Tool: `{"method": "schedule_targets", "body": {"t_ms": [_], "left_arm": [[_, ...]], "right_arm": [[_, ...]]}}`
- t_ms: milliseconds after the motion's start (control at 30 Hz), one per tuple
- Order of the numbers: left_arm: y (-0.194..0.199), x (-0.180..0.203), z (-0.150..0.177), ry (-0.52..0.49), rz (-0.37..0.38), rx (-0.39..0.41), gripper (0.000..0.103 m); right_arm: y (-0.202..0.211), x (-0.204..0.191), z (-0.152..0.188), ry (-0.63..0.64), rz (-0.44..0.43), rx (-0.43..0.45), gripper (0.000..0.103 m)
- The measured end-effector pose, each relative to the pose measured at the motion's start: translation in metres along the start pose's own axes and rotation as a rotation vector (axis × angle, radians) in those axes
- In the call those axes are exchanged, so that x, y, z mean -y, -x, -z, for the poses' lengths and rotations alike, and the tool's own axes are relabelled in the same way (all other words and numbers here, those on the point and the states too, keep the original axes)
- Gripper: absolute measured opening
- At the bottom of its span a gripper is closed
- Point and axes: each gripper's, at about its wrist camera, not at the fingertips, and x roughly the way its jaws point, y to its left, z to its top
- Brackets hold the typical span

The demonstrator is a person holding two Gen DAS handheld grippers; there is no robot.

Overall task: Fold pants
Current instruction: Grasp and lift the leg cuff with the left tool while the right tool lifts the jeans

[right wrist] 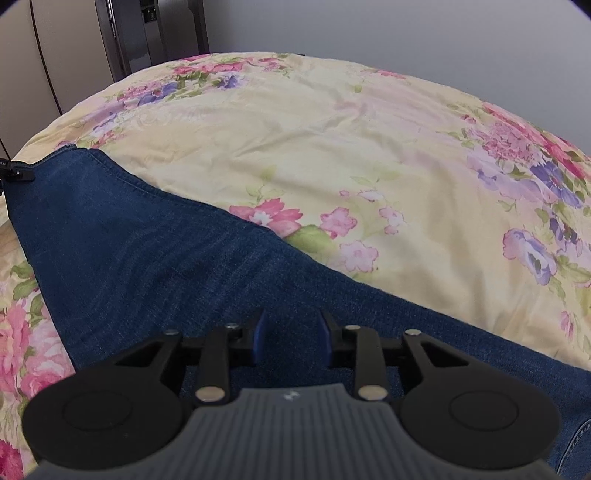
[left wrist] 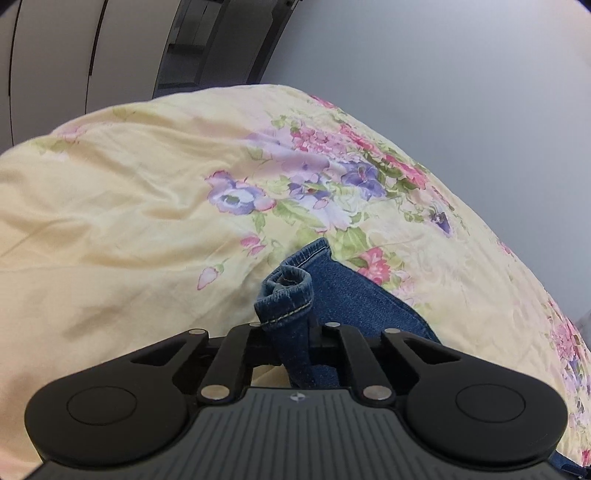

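Observation:
Dark blue denim pants (right wrist: 155, 251) lie spread on a yellow floral bedspread (right wrist: 332, 147). In the left wrist view my left gripper (left wrist: 291, 332) is shut on a bunched hem of the pants (left wrist: 291, 295), with more denim trailing to the right behind it. In the right wrist view my right gripper (right wrist: 291, 332) is open, its blue-padded fingers (right wrist: 259, 334) hovering just over the denim with fabric showing between them. The other gripper's black tip (right wrist: 14, 171) shows at the far end of the pant leg, at the left edge.
The bedspread (left wrist: 129, 221) covers a bed that fills both views. A grey wall (left wrist: 443, 92) stands behind it, and a dark door frame (right wrist: 155, 33) and pale cabinet panels (left wrist: 55, 55) are at the back left.

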Motion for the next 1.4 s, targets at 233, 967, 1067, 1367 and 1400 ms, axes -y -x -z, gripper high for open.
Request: {"method": "schedule_targets", "body": {"t_ms": [233,967,1067,1367,1400], "left_arm": [[0.029,0.043,-0.025,-0.07,0.014,0.062,0.008],[0.141,0.195,-0.049,-0.289,0.075,0.226,0.008],[0.163,0.226,-0.047,-0.35,0.102,0.254,0.008],[0.234,0.377,-0.008,-0.524,0.219,0.336,0.008],[0.239,0.396,-0.001,-0.544,0.231,0.34,0.008]], "right_arm": [[-0.027,0.005,-0.028,-0.043,0.004,0.006,0.003],[0.023,-0.043,0.115,-0.287,-0.175,-0.171,0.0],[0.032,-0.036,0.115,-0.337,-0.201,-0.151,0.0],[0.15,0.04,0.115,-0.383,-0.134,0.038,0.0],[0.162,0.051,0.119,-0.386,-0.115,0.054,0.0]]}}
